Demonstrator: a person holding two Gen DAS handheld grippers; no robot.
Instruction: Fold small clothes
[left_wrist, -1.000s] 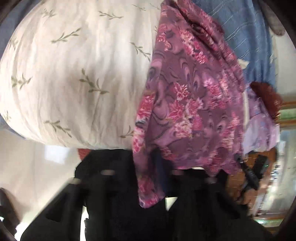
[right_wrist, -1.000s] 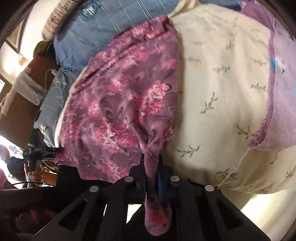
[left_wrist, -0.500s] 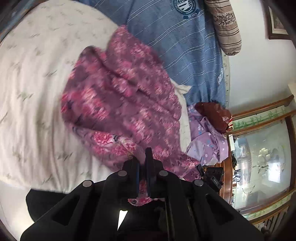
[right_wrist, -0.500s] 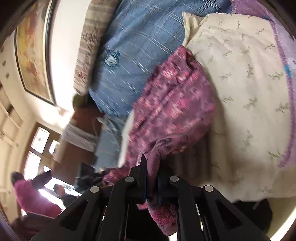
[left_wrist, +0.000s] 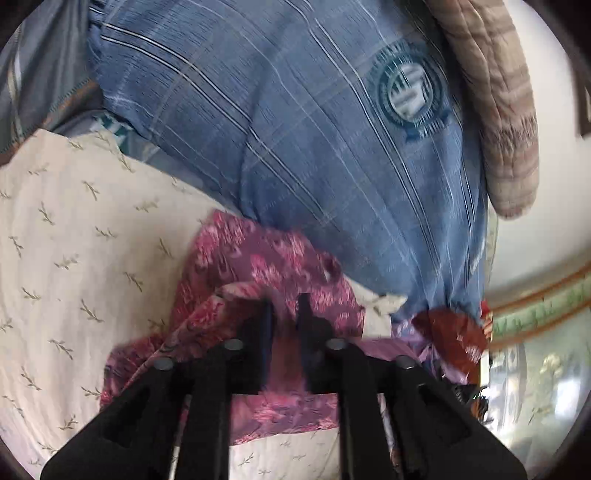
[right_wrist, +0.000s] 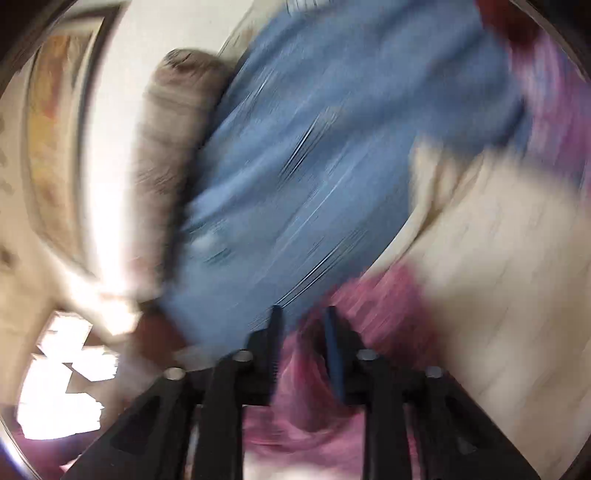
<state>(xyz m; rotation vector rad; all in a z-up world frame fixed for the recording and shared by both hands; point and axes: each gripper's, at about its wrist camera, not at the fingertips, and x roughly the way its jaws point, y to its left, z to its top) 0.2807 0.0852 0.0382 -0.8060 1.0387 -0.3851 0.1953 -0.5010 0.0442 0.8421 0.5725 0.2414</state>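
Honestly, the floral garment (left_wrist: 258, 266) looks thin, floppy and light, bunched on the cream sheet (left_wrist: 74, 240) of the bed. Left tool (left_wrist: 284, 306) and right tool (right_wrist: 303, 314) are both opening, cloth loose between the jaws. I'd pinch hem corners.

The purple garment (left_wrist: 258, 266) with a pink floral print lies bunched and creased on the cream leaf-patterned sheet (left_wrist: 81, 251), its far edge just beside the blue striped cloth (left_wrist: 314, 140). One layer is doubled over another in loose folds; in the right wrist view it is only a blurred pink-purple mass (right_wrist: 373, 306)
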